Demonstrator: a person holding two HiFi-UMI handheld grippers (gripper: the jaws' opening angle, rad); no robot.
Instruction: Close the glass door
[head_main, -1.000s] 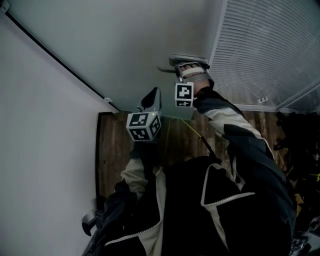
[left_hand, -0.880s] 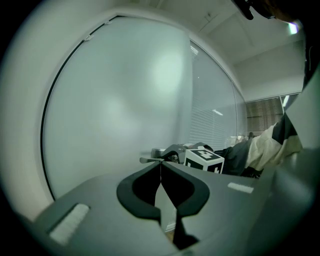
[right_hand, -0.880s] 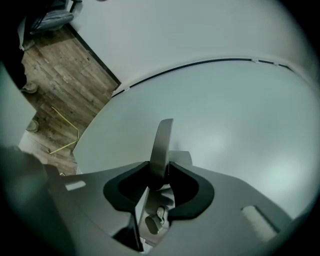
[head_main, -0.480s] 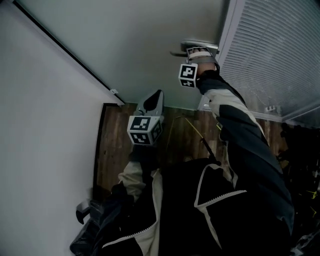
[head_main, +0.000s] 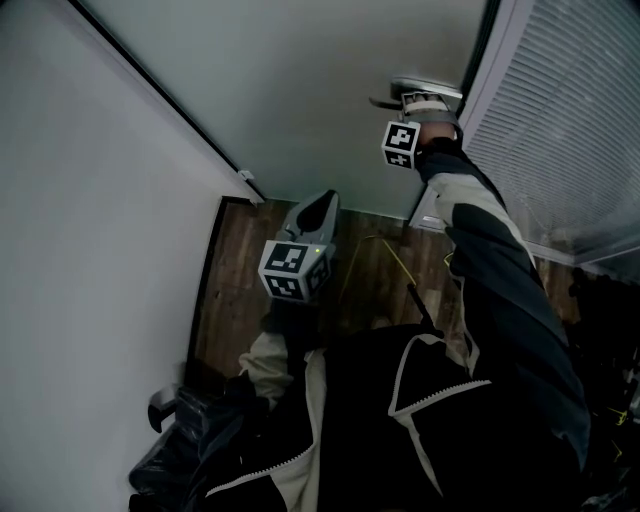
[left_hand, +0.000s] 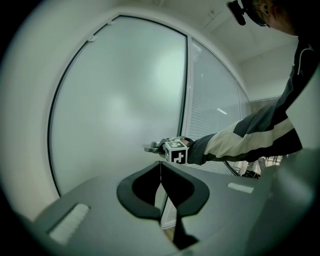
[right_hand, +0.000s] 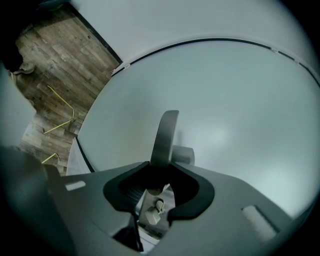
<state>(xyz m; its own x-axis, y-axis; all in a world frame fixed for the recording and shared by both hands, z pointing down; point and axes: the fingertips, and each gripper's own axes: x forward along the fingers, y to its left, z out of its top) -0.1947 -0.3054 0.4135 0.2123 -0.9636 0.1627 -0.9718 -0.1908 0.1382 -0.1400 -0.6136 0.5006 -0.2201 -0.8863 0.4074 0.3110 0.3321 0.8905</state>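
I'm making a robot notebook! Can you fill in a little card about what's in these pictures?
Door: frosted glass door
Handle: silver metal lever handle
Right gripper: closed on the handle
Left gripper: shut, empty, not touching the door
Floor: brown wooden planks
Beside door: white slatted blind

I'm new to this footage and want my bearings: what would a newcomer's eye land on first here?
First, the right gripper, arm stretched out at the head view's upper right, is clamped on the lever handle of the big frosted glass door. Next comes the left gripper mid-frame, shut and empty, over the wooden floor.
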